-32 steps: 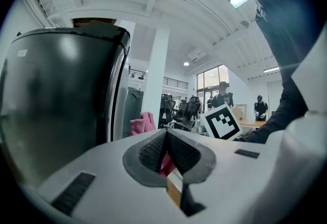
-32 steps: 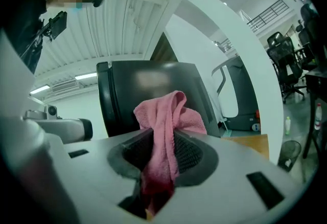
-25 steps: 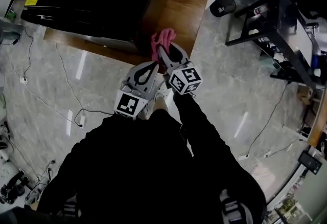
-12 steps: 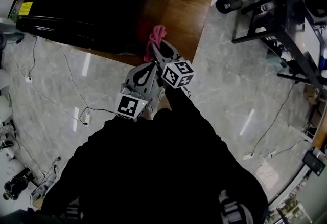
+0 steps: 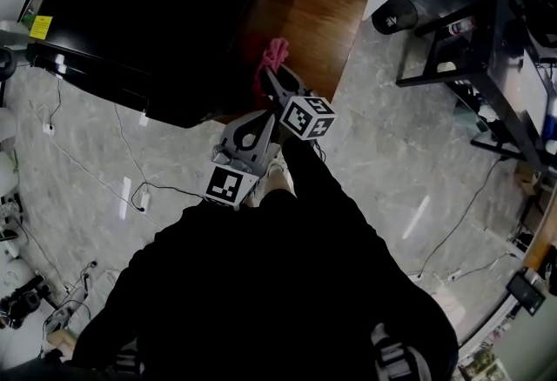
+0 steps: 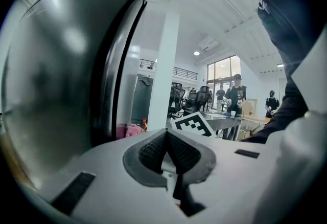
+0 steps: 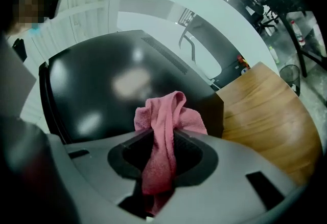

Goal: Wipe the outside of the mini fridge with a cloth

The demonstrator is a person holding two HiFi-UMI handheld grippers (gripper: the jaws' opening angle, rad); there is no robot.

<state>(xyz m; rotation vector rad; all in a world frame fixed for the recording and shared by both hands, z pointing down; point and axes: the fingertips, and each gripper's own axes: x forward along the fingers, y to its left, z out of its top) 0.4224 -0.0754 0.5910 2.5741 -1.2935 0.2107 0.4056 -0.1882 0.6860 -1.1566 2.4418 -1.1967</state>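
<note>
The black mini fridge fills the upper left of the head view and stands on a wooden board. My right gripper is shut on a pink cloth, which rests against the fridge's right side near its corner. In the right gripper view the cloth hangs bunched between the jaws of the right gripper, in front of the glossy fridge. My left gripper sits just below and left of the right one. Seen in its own view, the left gripper is shut and holds nothing, beside the fridge.
Cables trail over the marble floor left of me. A black desk frame and a dark bin stand at the right. The left gripper view shows office chairs and people standing far off.
The right gripper has slid a little along the fridge's side, the cloth still in it. The head view has shifted over the fridge. The left gripper has followed slightly right.
</note>
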